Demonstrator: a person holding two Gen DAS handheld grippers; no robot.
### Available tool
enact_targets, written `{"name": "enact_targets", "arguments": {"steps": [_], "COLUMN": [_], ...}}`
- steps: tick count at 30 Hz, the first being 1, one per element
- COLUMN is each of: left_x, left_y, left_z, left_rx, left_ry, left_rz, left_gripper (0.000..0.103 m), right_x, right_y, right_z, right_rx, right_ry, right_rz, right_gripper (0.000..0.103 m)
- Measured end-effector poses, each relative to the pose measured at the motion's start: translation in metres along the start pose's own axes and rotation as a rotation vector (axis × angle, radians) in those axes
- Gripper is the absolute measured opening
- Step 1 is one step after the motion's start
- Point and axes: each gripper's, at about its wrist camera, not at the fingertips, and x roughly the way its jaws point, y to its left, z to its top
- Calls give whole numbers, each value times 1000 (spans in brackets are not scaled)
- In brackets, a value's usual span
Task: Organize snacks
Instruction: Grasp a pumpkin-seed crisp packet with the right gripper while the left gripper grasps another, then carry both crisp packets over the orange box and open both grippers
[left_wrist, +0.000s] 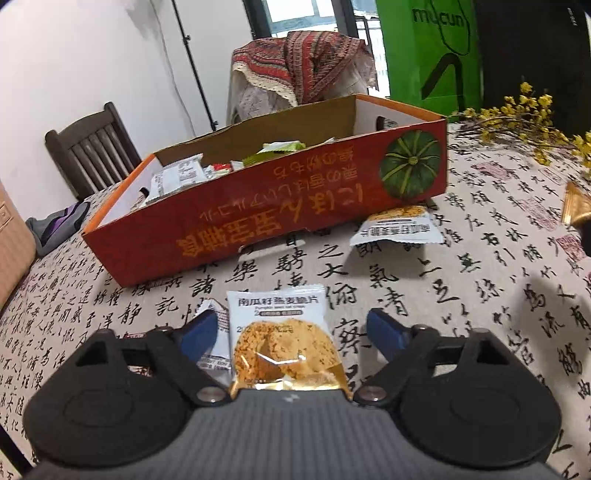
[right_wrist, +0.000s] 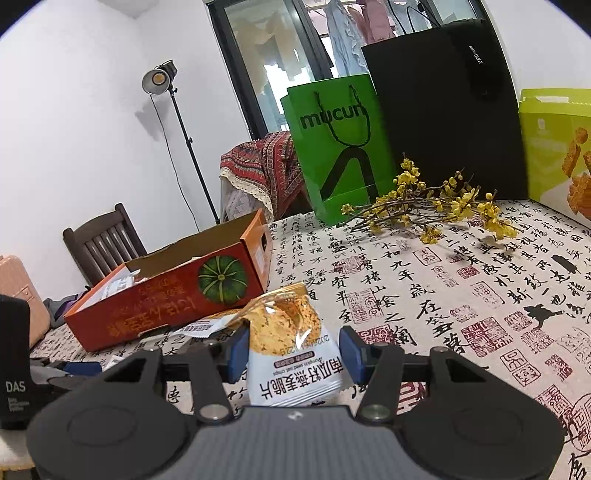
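Observation:
An orange cardboard box (left_wrist: 258, 199) with a pumpkin picture holds several snack packets; it also shows in the right wrist view (right_wrist: 166, 295). My left gripper (left_wrist: 291, 332) is open, its blue fingers either side of a pumpkin-seed oat crisp packet (left_wrist: 284, 339) lying on the tablecloth. A second white packet (left_wrist: 221, 347) lies under the left finger. Another packet (left_wrist: 397, 227) lies by the box's front right corner. My right gripper (right_wrist: 293, 356) is open around a like packet (right_wrist: 291, 350), its fingers close to its sides but apart from it. One more packet (right_wrist: 207, 326) lies behind.
The table has a calligraphy-print cloth (right_wrist: 443, 295). Yellow flower branches (right_wrist: 436, 210), a green bag (right_wrist: 332, 147), a black bag (right_wrist: 443, 110) and a lime snack box (right_wrist: 557, 155) stand at the back. A dark chair (left_wrist: 92, 151) is at the left. A black box (right_wrist: 13, 365) sits at the near left.

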Motion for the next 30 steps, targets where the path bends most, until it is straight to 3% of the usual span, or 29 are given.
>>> {"name": "enact_targets", "arguments": {"steps": [1, 2, 6, 13, 20, 30], "left_x": [-1, -2, -7, -23, -57, -101], "left_y": [0, 1, 9, 31, 56, 104], "left_z": [0, 0, -1, -2, -1, 29], "left_rx": [-2, -9, -42, -96, -150, -221], "left_ry": [1, 4, 5, -23, -103, -223], "left_rz": [-10, -21, -46, -116, -186, -231], "left_gripper": [72, 60, 51, 48, 48, 48], "right_x": [0, 0, 0, 1, -1, -13], "right_y": [0, 0, 0, 0, 4, 21], "right_z": [0, 0, 0, 0, 0, 24], "right_rx": [0, 0, 3, -2, -20, -22], "right_ry": [0, 0, -1, -3, -25, -47], "right_rz": [0, 1, 2, 5, 26, 35], "right_gripper": [51, 51, 51, 51, 51, 51]}}
